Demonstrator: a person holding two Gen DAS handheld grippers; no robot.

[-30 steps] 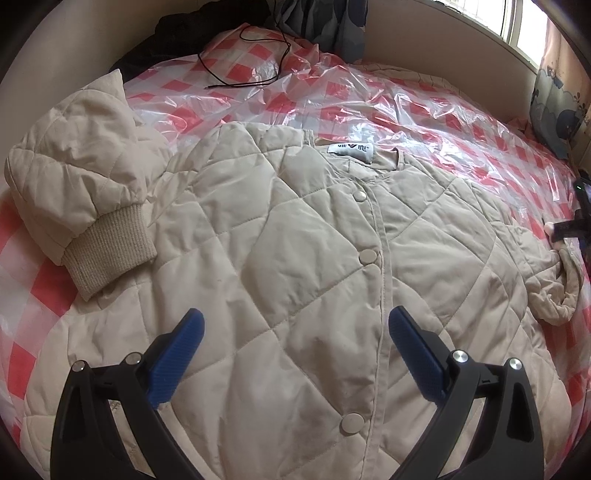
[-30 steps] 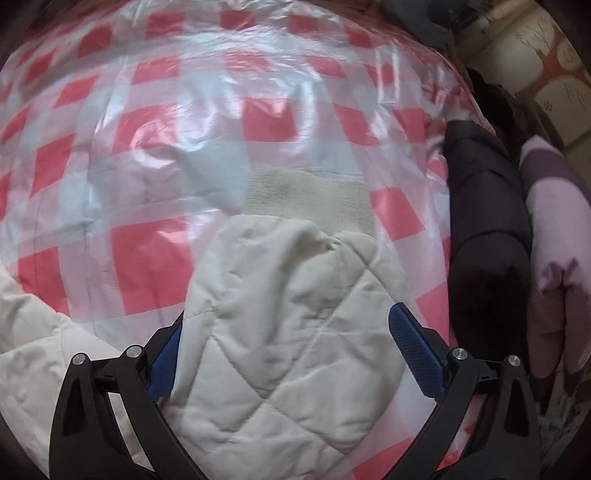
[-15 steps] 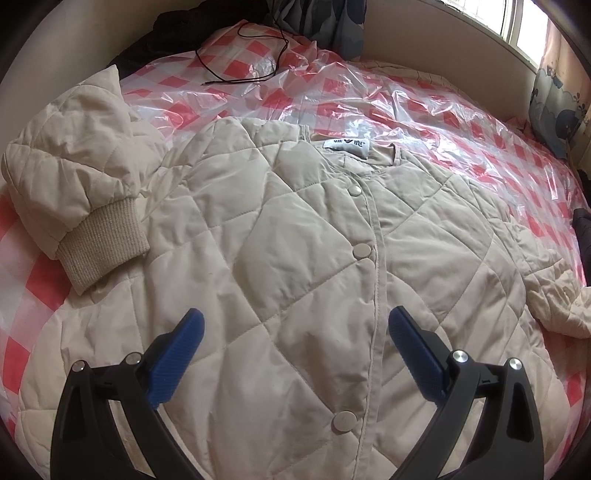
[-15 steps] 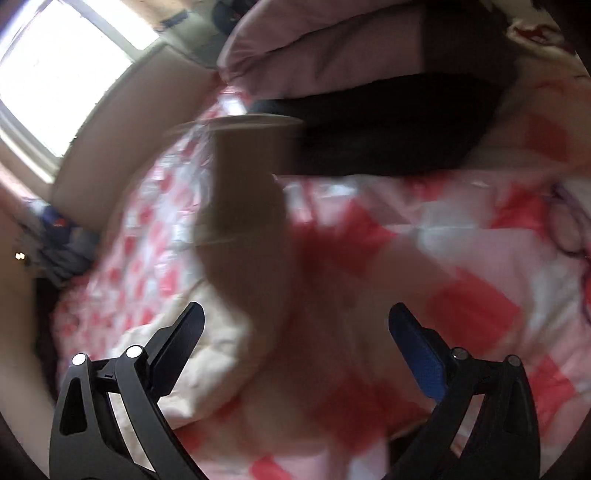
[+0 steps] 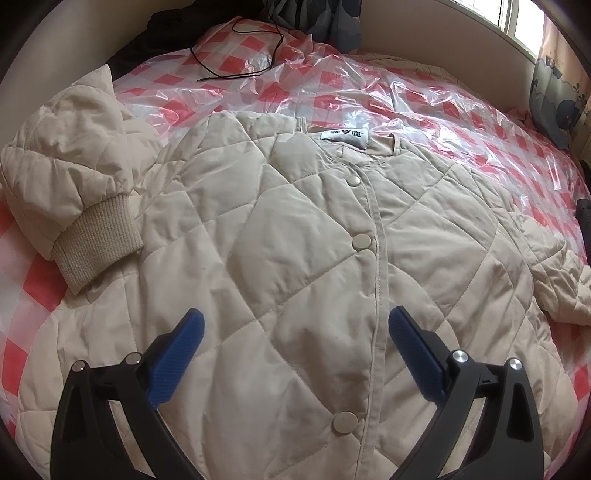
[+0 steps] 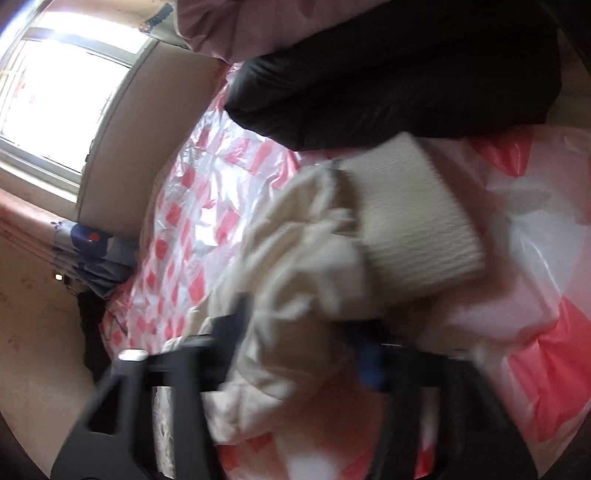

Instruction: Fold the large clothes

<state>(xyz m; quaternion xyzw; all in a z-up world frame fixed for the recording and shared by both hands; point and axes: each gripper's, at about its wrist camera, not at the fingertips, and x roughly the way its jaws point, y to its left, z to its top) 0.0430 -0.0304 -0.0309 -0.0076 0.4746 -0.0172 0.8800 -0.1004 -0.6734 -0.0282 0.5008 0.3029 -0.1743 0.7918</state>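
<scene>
Left wrist view looks down on a cream quilted jacket (image 5: 295,258) spread front-up on a red-and-white checked plastic sheet (image 5: 424,110) that covers the bed. Its snap buttons (image 5: 361,242) run down the middle, fastened, and a white label (image 5: 343,136) shows at the neck. One sleeve (image 5: 74,177) lies bunched at the left edge of this view, its ribbed cuff (image 5: 98,242) resting against the jacket's side. A black cable (image 5: 236,55) lies on the sheet beyond the collar, and dark clothes sit at the far edge of the bed. The left gripper (image 5: 293,350) hangs over the lower front of the jacket with its blue-padded jaws spread wide and nothing between them; the fabric below is not pinched. In the right wrist view, which is blurred and tilted, the right gripper (image 6: 299,350) has just been closing its jaws, and they are now clamped on the jacket's other sleeve (image 6: 303,258), with cream fabric bunched up between the fingers. That sleeve's ribbed cuff (image 6: 417,229) stands just past the fingertips, raised off the checked sheet. A black garment (image 6: 406,81) lies beyond it, with a pinkish cloth (image 6: 229,26) further back, and a bright window (image 6: 59,85) fills the upper left of that view.
</scene>
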